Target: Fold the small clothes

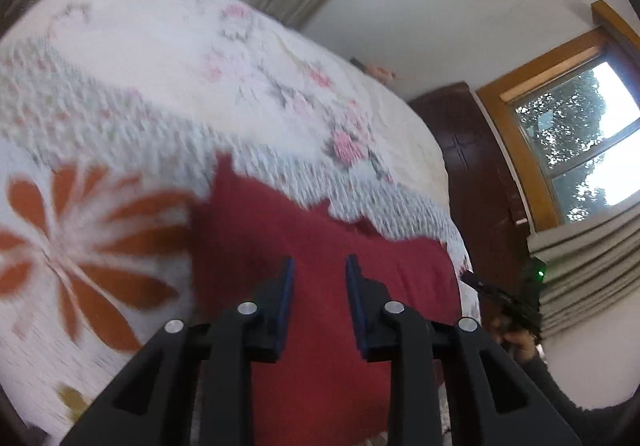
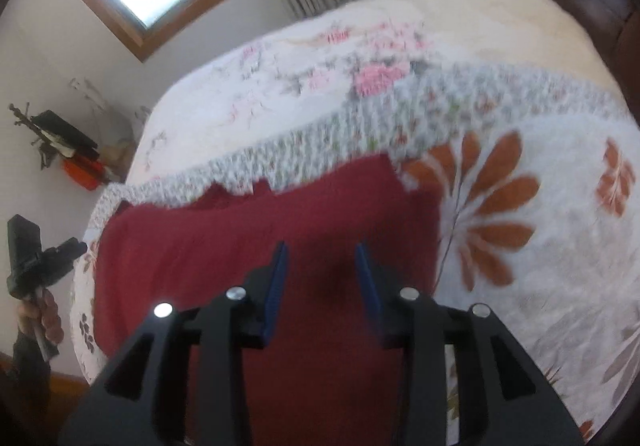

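The left tongs (image 1: pixel 320 266) sit at the bottom centre of the left wrist view, their blue-padded fingers (image 1: pixel 285 286) spread with a clear gap between them and nothing in it. The right tongs (image 2: pixel 322 254) sit at the bottom centre of the right wrist view, also spread wide and empty. Both views are blurred, so whether either pair touches the cloth beneath them cannot be told.

The dark red garment (image 1: pixel 320 230) fills the lower middle of the left wrist view, lying on the bed (image 1: pixel 140 46) near its edge. In the right wrist view it spreads from the lower left to the centre of the frame, with a jagged upper edge against a grey-white patterned band of the bedcover (image 2: pixel 400 118). The cover carries pink flowers toward the top of both frames and large orange petal shapes (image 1: pixel 80 238) at the left of the left wrist view and the right of the right wrist view.

At the lower left edge of the right wrist view a hand (image 2: pixel 40 318) grips the handle of the other black tool. At the lower right of the left wrist view a hand (image 1: pixel 516 338) holds the other tool, with a green light just above it.

A wood-framed window (image 1: pixel 580 134) is at the right of the left wrist view, with pleated curtains (image 1: pixel 580 266) below it and dark wooden furniture (image 1: pixel 472 150) beside it.
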Available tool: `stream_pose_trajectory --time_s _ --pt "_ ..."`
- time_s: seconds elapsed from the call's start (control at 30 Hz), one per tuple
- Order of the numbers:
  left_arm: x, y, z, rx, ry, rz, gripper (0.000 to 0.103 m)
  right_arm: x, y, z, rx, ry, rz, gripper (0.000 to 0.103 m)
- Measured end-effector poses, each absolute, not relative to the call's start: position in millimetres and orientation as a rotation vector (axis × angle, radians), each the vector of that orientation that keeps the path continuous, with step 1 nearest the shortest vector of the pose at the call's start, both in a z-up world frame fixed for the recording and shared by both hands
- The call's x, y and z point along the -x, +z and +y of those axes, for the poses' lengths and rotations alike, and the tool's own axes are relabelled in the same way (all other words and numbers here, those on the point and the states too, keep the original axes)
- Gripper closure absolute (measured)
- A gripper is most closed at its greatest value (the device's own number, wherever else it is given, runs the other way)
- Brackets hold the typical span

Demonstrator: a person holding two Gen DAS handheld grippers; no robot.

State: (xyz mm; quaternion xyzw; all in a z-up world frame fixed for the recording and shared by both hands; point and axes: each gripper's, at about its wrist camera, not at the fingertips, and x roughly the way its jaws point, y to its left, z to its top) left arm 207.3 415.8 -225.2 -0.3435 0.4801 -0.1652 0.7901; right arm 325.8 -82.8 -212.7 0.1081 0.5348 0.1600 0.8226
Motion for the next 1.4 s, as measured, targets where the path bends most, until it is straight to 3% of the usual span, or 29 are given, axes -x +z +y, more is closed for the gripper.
stream_pose_trajectory --time_s 0.1,0.17,0.3,0.37,0.5,0.63,0.73,0.8,0.9,0.97,1.03,1.13,1.27,1.4 --pt "-204.9 -260.1 414.4 0.695 -0.298 1.132 0.082 -325.5 -232.1 -88.6 -0.222 0.31 1.165 0.07" --pt "-203.1 -269.4 419.1 0.671 -0.286 1.143 0.096 -327.2 -236.7 -92.1 -0.202 0.327 1.166 0.072" --pt "-195.4 -257.3 428.4 0.711 -0.271 1.109 0.093 -325.7 -229.1 -104.6 -0.262 0.313 1.166 0.074" --pt "-185.4 -234.6 423.8 0.695 -0.302 1.059 0.083 -316.0 -215.8 -110.8 -0.289 0.312 1.14 0.068" --pt "-157.7 -217.4 405.6 0.715 -0.382 1.002 0.071 -277.3 -198.4 -111.0 -0.337 0.365 1.102 0.067" --pt "-145.2 -254.0 391.2 0.685 -0.341 1.101 0.071 -254.2 -217.2 -103.9 -0.312 0.371 1.156 0.067" --pt "-145.8 -275.6 393.7 0.66 -0.312 1.134 0.089 -252.6 -240.3 -111.8 -0.296 0.325 1.196 0.075" --pt "-144.4 -276.3 396.8 0.69 -0.312 1.136 0.09 -253.2 -247.5 -116.1 -0.281 0.307 1.212 0.079" --pt "-138.0 -259.7 399.0 0.709 -0.318 1.11 0.079 -245.7 -234.0 -120.0 -0.287 0.305 1.199 0.07" --pt "-123.9 -247.3 404.3 0.727 -0.331 1.073 0.054 -231.7 -216.0 -126.2 -0.305 0.307 1.152 0.066" --pt "-107.6 -243.9 409.9 0.767 -0.333 1.043 0.046 -219.2 -210.6 -134.0 -0.329 0.303 1.136 0.066" --pt "-93.9 -264.8 420.1 0.833 -0.298 1.065 0.044 -204.4 -222.7 -138.6 -0.343 0.3 1.172 0.062" --pt "-89.9 -288.5 427.7 0.911 -0.298 1.094 0.051 -197.1 -255.3 -141.0 -0.317 0.248 1.257 0.068" --pt "-92.4 -276.5 435.8 0.886 -0.315 1.096 0.045 -194.2 -241.1 -138.4 -0.326 0.223 1.223 0.062"
